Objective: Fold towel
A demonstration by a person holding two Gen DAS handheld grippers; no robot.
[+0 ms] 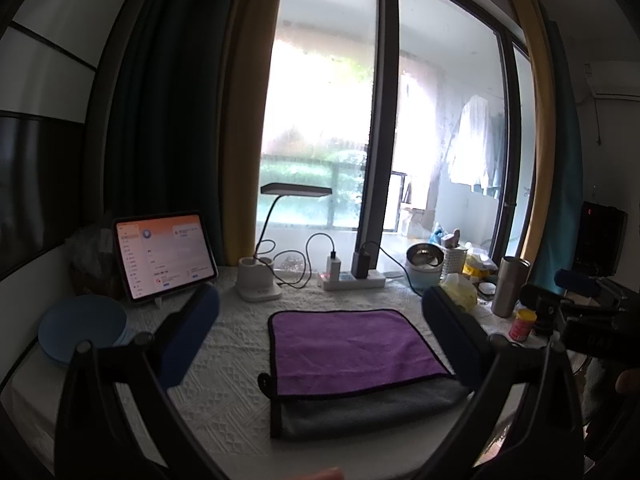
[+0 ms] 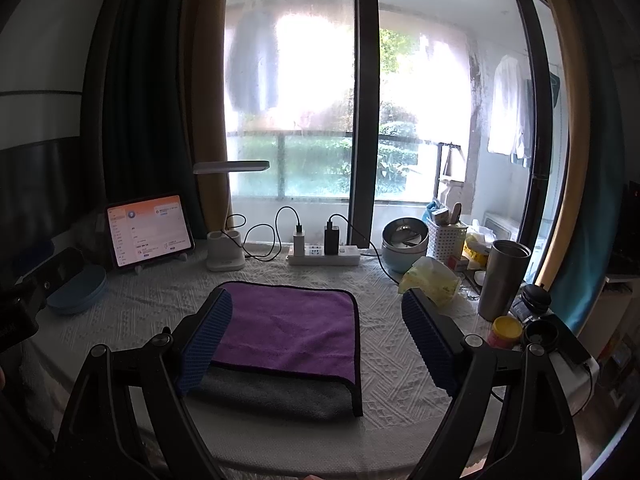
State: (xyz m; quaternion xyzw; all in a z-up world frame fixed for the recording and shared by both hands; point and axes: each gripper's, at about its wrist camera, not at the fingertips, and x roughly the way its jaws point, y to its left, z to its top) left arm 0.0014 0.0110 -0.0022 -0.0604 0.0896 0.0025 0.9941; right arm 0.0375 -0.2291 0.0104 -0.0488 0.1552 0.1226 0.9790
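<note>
A towel point(image 1: 352, 354), purple on top with a grey layer showing at its near edge and black trim, lies folded flat on the white textured tablecloth point(image 1: 224, 360). It also shows in the right wrist view point(image 2: 288, 336). My left gripper point(image 1: 320, 320) is open and empty, held above the table with the towel between its blue-padded fingers point(image 1: 188, 332). My right gripper point(image 2: 316, 340) is open and empty, its left finger point(image 2: 206, 342) over the towel's left edge.
A lit tablet point(image 1: 164, 252), blue plates point(image 1: 82, 330), a desk lamp point(image 1: 258, 280) and a power strip point(image 1: 354, 280) stand at the back. At right are a bowl point(image 2: 404, 246), white basket point(image 2: 446, 240), yellow tissue pack point(image 2: 432, 280), steel tumbler point(image 2: 502, 280) and a yellow-lidded jar point(image 2: 506, 332).
</note>
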